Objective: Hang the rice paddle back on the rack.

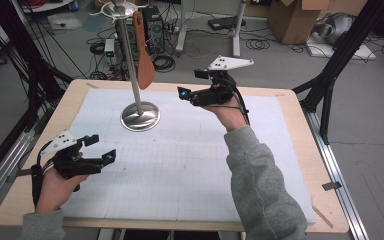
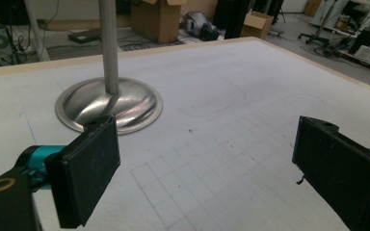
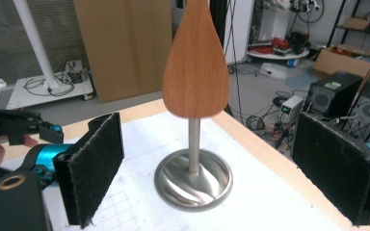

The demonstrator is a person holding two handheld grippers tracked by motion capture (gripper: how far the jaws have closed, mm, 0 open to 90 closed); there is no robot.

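The wooden spatula (image 1: 144,55) hangs upright on the stand (image 1: 140,116), blade down; right tool (image 1: 196,84) wide open beside it, empty; left tool (image 1: 101,148) likewise, open table (image 1: 290,145) around.

Looked through all three views and honestly there's nothing readable anywhere. The white gridded mat (image 1: 180,160) on the table has only faint ruled lines and a few pencil-like curves, no numbers or letters. The brown cardboard boxes (image 1: 292,17) on the floor behind show no print I can make out, and the black computer towers (image 3: 347,103) are too blurry for any logo.
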